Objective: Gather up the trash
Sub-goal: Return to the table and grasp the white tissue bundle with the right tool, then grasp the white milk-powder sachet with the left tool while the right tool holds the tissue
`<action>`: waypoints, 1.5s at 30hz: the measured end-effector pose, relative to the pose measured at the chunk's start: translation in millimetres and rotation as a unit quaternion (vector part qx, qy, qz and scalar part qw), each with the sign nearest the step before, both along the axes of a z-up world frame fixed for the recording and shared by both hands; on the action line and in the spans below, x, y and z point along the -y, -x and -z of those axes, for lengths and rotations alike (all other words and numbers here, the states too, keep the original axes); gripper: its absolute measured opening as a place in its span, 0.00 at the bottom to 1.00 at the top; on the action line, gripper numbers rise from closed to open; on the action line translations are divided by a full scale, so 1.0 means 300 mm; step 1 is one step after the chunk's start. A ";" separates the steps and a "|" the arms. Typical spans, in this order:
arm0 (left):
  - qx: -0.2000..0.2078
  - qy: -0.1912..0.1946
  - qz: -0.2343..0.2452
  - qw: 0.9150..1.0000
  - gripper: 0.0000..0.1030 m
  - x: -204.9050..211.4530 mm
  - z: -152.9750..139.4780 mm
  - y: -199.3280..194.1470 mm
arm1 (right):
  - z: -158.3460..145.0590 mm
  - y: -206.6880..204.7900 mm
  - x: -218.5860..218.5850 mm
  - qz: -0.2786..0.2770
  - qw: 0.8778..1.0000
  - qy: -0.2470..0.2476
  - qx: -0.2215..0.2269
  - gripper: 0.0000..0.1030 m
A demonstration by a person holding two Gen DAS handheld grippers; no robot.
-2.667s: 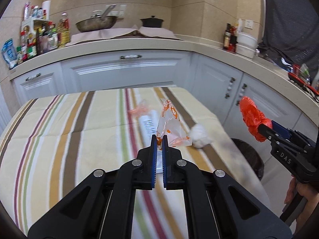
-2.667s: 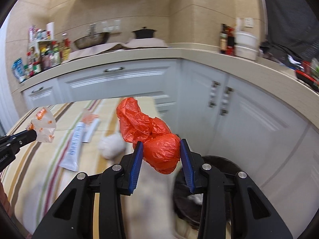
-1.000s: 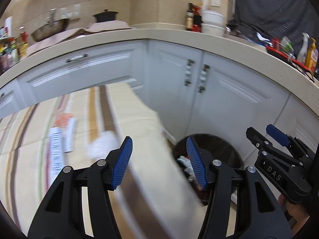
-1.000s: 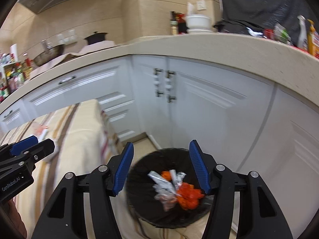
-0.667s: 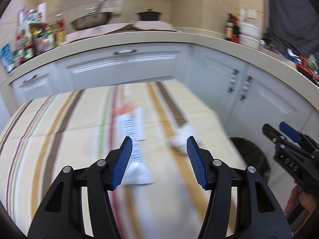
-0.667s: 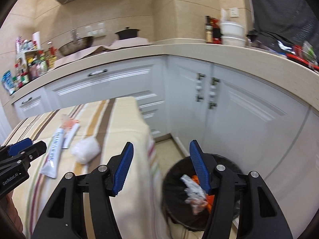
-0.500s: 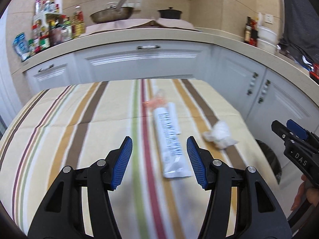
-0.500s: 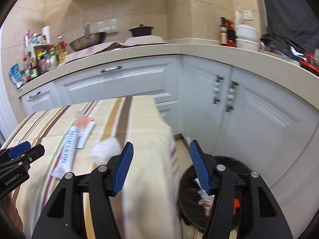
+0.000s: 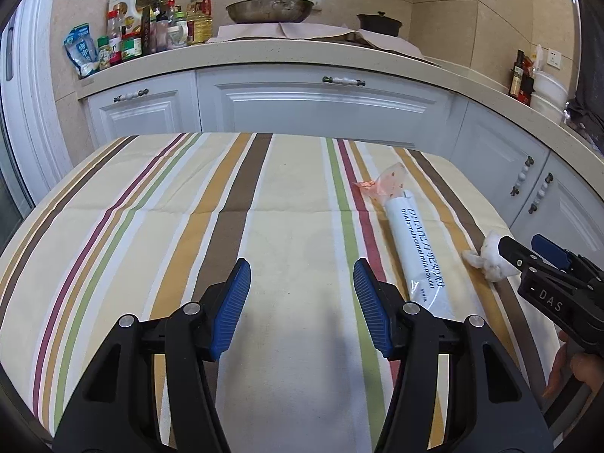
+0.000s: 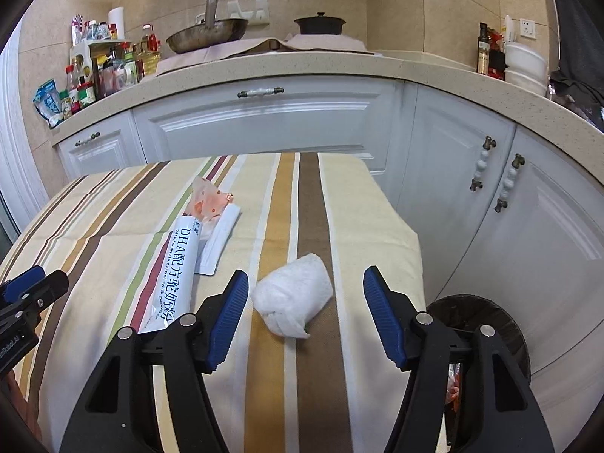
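On the striped tablecloth [image 9: 283,204] lie a long white milk-powder sachet [image 9: 417,253] [image 10: 174,275], a clear orange-spotted wrapper [image 9: 385,185] [image 10: 205,200], a small white packet [image 10: 221,239] and a crumpled white tissue [image 10: 292,298] [image 9: 490,260]. My left gripper [image 9: 302,285] is open and empty above the cloth, left of the sachet. My right gripper [image 10: 305,298] is open and empty, its jaws on either side of the tissue, just short of it. A black trash bin [image 10: 487,336] stands on the floor at the table's right.
White cabinets [image 10: 264,120] and a beige counter [image 9: 302,53] run behind and to the right of the table. The counter holds bottles [image 9: 132,34], a wok [image 9: 270,9] and a black pot [image 10: 319,24]. The table's right edge drops off beside the bin.
Both grippers dropped their trash into the bin, then swung back left to the table. The left now faces the cloth; the right has closed in on the tissue.
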State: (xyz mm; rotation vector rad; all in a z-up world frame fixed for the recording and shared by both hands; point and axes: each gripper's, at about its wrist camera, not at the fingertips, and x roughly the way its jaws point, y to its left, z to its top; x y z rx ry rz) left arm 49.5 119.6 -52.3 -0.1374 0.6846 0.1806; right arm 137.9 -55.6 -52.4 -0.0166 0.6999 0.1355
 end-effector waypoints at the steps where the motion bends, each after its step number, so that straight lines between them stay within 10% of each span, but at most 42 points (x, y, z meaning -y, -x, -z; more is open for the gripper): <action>1: -0.001 0.002 0.000 1.000 0.54 -0.002 0.002 -0.001 | 0.002 -0.004 -0.001 0.001 1.000 0.001 -0.004 0.62; 12: -0.012 0.014 0.024 1.000 0.55 0.050 0.030 -0.019 | 0.048 -0.063 0.019 -0.001 0.998 -0.015 -0.060 0.65; 21: -0.011 0.015 0.040 0.999 0.62 0.108 0.030 -0.024 | 0.036 -0.023 0.018 -0.037 0.998 -0.033 -0.047 0.25; 45: -0.052 0.029 0.080 0.995 0.60 0.278 0.086 -0.128 | -0.024 0.090 0.132 -0.030 0.999 -0.042 -0.004 0.22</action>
